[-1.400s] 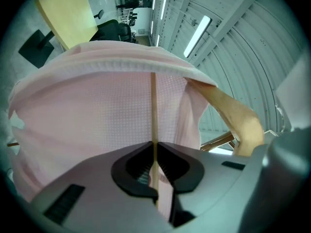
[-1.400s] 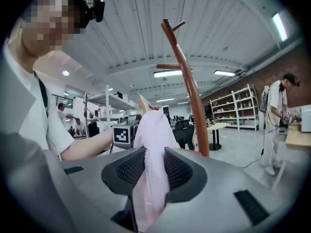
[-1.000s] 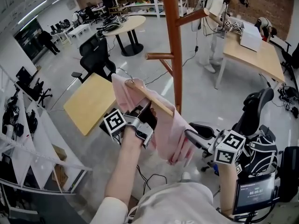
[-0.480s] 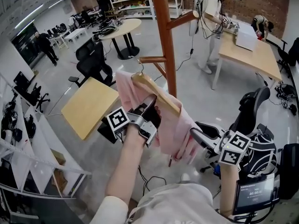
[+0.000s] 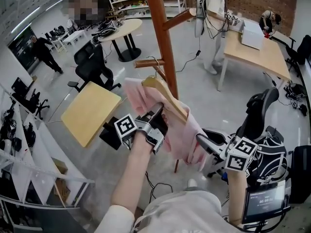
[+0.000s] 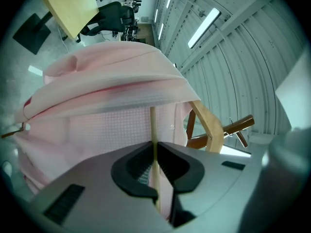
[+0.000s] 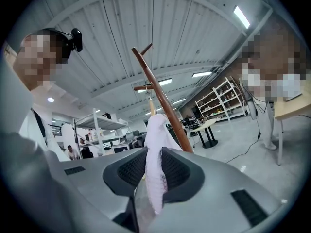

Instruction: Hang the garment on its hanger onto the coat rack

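A pink garment (image 5: 183, 132) hangs on a wooden hanger (image 5: 167, 93) close in front of the brown coat rack pole (image 5: 158, 28). The hanger's metal hook sits just beside the rack's lower peg (image 5: 146, 62). My left gripper (image 5: 158, 112) is shut on the hanger's thin lower bar (image 6: 152, 130), with the garment (image 6: 107, 106) draped above it. My right gripper (image 5: 201, 141) is low at the garment's hem. Its jaws are closing, and a fold of pink cloth (image 7: 156, 144) hangs loosely between them. The rack pole (image 7: 163, 101) rises behind that fold.
A square wooden table (image 5: 90, 110) stands left of the rack, with a black office chair (image 5: 95, 64) behind it. Another chair (image 5: 257, 115) is at the right. A long desk (image 5: 257, 52) with a person stands beyond. A screen (image 5: 265, 203) sits low right.
The left gripper has carried the hanger and garment up and toward the rack, so the hook now sits by the lower peg. The right gripper stays at the hem.
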`<action>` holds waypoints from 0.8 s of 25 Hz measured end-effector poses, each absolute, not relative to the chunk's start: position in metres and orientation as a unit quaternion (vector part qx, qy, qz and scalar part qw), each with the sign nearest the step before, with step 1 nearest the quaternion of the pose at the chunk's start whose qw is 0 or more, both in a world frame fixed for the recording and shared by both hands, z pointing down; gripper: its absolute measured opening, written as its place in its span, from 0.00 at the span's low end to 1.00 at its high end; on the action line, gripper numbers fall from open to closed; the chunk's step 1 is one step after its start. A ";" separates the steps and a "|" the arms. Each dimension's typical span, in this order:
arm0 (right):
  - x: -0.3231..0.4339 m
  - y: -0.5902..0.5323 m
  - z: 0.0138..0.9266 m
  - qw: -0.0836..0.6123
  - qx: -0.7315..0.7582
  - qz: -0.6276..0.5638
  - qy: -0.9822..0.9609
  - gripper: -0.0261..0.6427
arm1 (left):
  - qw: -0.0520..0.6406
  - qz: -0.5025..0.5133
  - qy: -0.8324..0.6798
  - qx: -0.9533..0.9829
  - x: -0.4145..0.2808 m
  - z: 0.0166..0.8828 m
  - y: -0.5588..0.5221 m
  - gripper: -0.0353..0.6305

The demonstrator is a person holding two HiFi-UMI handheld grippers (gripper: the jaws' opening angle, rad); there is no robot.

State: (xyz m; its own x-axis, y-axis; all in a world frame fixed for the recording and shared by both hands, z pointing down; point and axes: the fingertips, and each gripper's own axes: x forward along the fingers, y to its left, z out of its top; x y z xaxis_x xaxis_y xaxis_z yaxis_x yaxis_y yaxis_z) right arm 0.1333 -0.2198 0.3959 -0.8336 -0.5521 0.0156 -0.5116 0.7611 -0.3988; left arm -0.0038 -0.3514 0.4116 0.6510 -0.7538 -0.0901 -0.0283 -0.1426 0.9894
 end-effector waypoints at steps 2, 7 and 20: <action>0.134 -0.222 0.403 0.045 -0.290 -0.204 0.934 0.18 | 0.594 -0.303 -0.284 0.690 0.000 0.418 -0.353 0.10; 0.143 -0.225 0.412 0.052 -0.301 -0.217 0.927 0.18 | 0.596 -0.296 -0.274 0.694 0.009 0.423 -0.356 0.10; 0.153 -0.213 0.392 0.111 -0.291 -0.182 0.933 0.19 | 0.572 -0.327 -0.228 0.717 0.008 0.410 -0.345 0.20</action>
State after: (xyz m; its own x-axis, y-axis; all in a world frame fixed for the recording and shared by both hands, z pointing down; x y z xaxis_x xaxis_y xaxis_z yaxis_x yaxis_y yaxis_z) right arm 0.1529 -0.2125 0.3923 -0.8063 -0.5825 -0.1022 -0.5014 0.7649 -0.4043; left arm 0.0079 -0.3454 0.4097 0.6824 -0.7012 -0.2066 0.0465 -0.2403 0.9696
